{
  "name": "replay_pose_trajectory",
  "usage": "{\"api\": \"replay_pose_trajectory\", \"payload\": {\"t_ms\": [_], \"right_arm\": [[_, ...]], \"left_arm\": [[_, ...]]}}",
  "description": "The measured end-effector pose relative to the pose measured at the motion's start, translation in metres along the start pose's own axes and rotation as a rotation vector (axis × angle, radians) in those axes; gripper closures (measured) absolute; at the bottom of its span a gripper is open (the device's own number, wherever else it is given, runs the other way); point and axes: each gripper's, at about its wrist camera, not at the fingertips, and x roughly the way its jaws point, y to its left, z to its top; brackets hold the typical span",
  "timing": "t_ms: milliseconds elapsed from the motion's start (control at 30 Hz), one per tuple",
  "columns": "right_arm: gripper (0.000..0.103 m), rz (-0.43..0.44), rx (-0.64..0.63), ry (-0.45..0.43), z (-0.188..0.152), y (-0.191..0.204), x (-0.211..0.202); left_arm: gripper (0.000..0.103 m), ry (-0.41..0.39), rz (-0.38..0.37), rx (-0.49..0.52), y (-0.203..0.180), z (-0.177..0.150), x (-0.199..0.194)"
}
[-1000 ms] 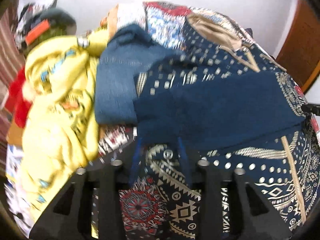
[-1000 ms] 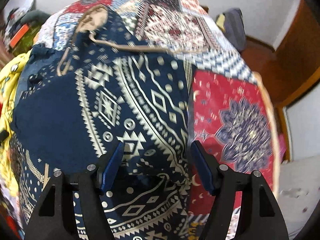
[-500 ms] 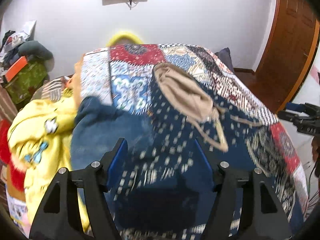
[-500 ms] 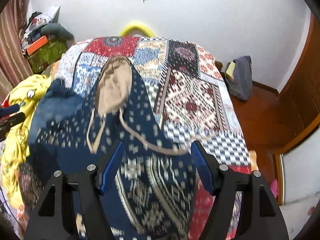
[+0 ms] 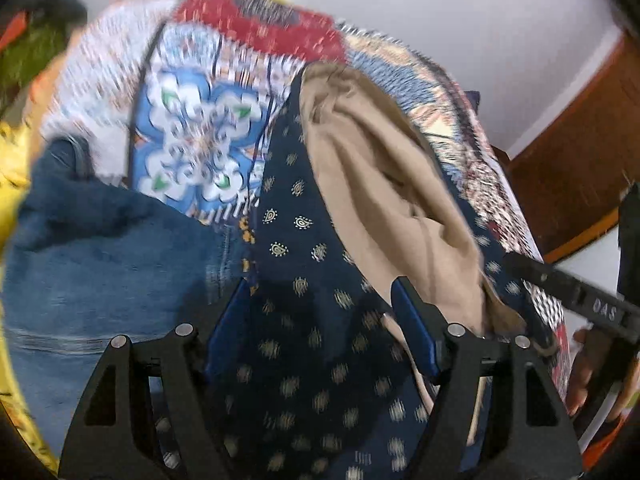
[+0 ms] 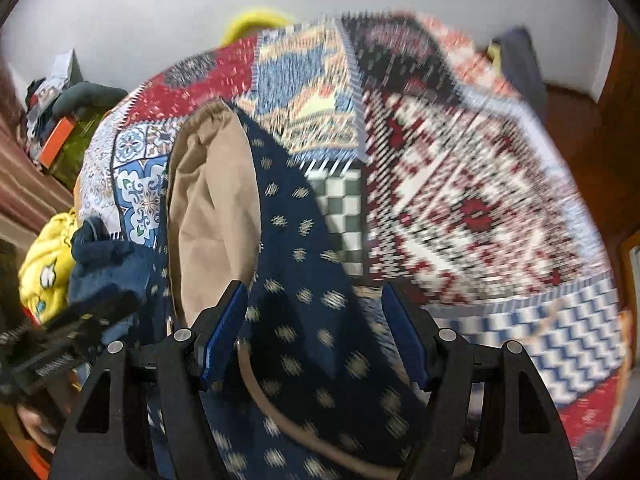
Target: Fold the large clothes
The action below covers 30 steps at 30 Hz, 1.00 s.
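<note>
A navy patterned hoodie [image 5: 304,320] lies on the patchwork bedspread [image 5: 192,140], its tan-lined hood [image 5: 380,184] spread open. My left gripper [image 5: 318,292] hovers open over the navy cloth at the hood's base, its blue pads apart from the fabric. My right gripper [image 6: 314,292] is also open, over the hoodie [image 6: 304,280] just right of the tan hood [image 6: 212,208]. A tan drawstring [image 6: 280,412] curves under it. Each gripper shows at the edge of the other's view. The pictures are blurred.
A blue denim garment [image 5: 100,272] and a yellow garment [image 6: 48,264] lie left of the hoodie. Clutter with an orange box [image 6: 60,140] stands at the far left. A wooden door [image 5: 580,152] and a dark bag [image 6: 520,64] are beyond the bed's right side.
Both grippers have swept from the hoodie's body up to its hood end. The left jaws stood narrow a second ago and are wide now. The right jaws kept their width.
</note>
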Motion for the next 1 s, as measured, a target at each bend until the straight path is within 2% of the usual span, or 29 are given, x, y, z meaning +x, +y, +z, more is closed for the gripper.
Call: {"api": "replay_pose_trajectory", "payload": {"t_ms": [167,233,300,333,367,400,433,467,500,633,733,867,1000], "right_arm": [[0.037,-0.030,-0.016,0.059,0.008,0.014,0.040],[0.037,-0.042,-0.024,0.050,0.006,0.017,0.049],[0.048,-0.037,-0.046,0.023,0.002,0.020,0.048],[0.062,-0.022,-0.067,0.010,0.000,0.022,0.044],[0.079,-0.013,-0.085,-0.005,-0.002,0.024,0.040],[0.087,-0.019,-0.099,-0.015,-0.005,0.025,0.036],[0.093,-0.029,-0.109,-0.026,-0.007,0.024,0.030],[0.094,-0.019,-0.119,-0.041,-0.011,0.021,0.022],[0.094,-0.013,-0.124,-0.051,-0.012,0.018,0.016],[0.095,0.017,-0.131,-0.109,-0.025,0.008,-0.028],[0.095,0.039,-0.165,-0.141,-0.038,0.005,-0.062],[0.095,0.048,-0.222,-0.186,-0.071,0.017,-0.113],[0.095,0.078,-0.244,-0.181,-0.103,0.015,-0.138]], "left_arm": [[0.031,0.057,-0.043,-0.144,0.020,0.007,0.039],[0.032,0.068,-0.043,-0.176,0.025,0.006,0.047],[0.048,0.067,-0.056,-0.185,0.028,0.003,0.050],[0.049,0.064,-0.053,-0.185,0.028,0.002,0.049],[0.062,0.047,-0.044,-0.180,0.027,0.000,0.046],[0.075,0.032,-0.031,-0.173,0.025,-0.002,0.042],[0.081,0.022,-0.026,-0.165,0.022,-0.004,0.036],[0.088,0.016,-0.023,-0.156,0.019,-0.006,0.030],[0.090,0.001,-0.014,-0.140,0.014,-0.007,0.020],[0.091,-0.068,-0.002,-0.052,-0.009,-0.011,-0.027],[0.091,-0.116,-0.024,0.042,-0.031,-0.026,-0.078],[0.091,-0.156,-0.026,0.192,-0.059,-0.063,-0.142],[0.091,-0.145,-0.047,0.245,-0.060,-0.103,-0.178]]}}
